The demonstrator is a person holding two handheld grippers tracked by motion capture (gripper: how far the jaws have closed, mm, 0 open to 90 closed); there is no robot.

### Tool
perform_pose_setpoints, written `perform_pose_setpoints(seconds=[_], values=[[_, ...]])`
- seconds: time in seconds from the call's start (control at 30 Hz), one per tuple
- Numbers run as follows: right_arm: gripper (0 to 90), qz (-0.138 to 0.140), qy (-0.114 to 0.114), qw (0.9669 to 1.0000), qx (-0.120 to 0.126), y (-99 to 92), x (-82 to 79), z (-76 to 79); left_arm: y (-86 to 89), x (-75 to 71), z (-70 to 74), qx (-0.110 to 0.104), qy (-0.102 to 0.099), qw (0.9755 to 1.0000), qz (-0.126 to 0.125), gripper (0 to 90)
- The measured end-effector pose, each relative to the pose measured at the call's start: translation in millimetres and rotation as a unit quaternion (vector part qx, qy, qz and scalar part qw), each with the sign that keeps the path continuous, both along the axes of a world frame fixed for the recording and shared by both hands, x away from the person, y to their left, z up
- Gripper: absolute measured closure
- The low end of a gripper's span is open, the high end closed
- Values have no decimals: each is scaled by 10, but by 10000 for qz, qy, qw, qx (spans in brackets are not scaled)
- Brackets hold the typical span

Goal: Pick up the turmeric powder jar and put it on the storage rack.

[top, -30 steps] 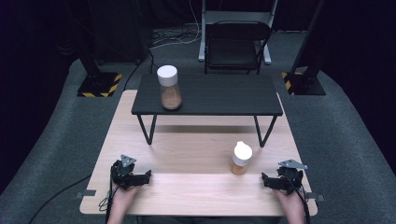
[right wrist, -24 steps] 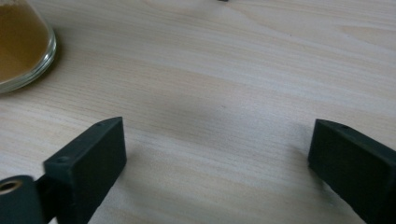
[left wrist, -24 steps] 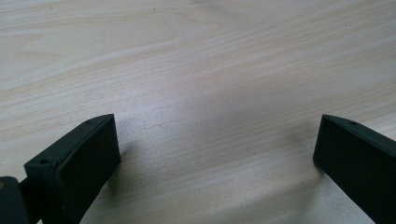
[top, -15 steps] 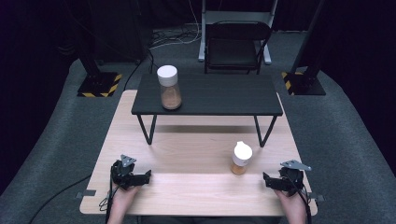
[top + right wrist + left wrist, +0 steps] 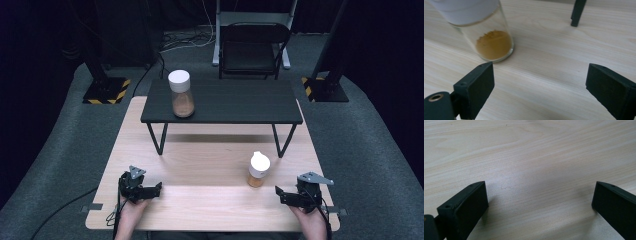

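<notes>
Clearly the small jar (image 5: pixel 259 170) was the thing in hand: it stood upright on the wooden table (image 5: pixel 210 165), just ahead of the right gripper (image 5: pixel 278 192) and a bit to that gripper's left, not between the jaws. In the right gripper view the jar (image 5: pixel 489 37) sat beyond the left jaw tip, apart from it. The right gripper's jaws had just been closing some, but stood apart w/ nothing between them, bare wood only. The left gripper (image 5: pixel 159 189) lay well away on the other side of the table, jaws wide, nothing held; its own view gave only table grain between them. Handling, as a judgement: clear glass-looking wall, so stiff, smooth, prob. slippery and breakable if knocked over; only a low layer of orange-brown powder (image 5: pixel 494 45) at the bottom, so likely light and a bit top-heavy w/ the big white cap (image 5: pixel 259 162). Best hold looked to be the straight clear body below the cap, pads on opposite sides, approx. mid-height, squeezing gently. Taking it by the cap risked a loose lid. A bigger jar (image 5: pixel 181 95) on the black low shelf (image 5: pixel 225 102) stood far ahead of both grippers.
</notes>
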State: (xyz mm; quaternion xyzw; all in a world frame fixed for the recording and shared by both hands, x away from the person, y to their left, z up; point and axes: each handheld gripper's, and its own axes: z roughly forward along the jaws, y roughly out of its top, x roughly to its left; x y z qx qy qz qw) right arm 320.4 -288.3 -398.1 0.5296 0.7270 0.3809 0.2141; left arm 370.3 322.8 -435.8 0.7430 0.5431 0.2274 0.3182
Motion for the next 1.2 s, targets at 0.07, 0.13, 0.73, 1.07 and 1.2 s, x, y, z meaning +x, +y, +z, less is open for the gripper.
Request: perform_pose_setpoints(seconds=[0.07, 0.13, 0.73, 1.07, 1.2], values=[[71, 135, -42, 9998, 142, 4, -20, 34, 0, 0, 0, 0, 0, 10000, 0, 0], [71, 209, -71, 9996, 197, 25, -29, 57, 0, 0, 0, -1, 0, 10000, 1, 0], [85, 587, -322, 9977, 48, 423, 83, 228, 2, 1, 0, 0, 0, 10000, -7, 0], [112, 548, -271, 9981, -119, 651, 276, 231, 2, 1, 0, -1, -1, 10000, -6, 0], [118, 498, -215, 9984, -177, 738, 368, 225, 2, 1, 0, 0, 0, 10000, -7, 0]])
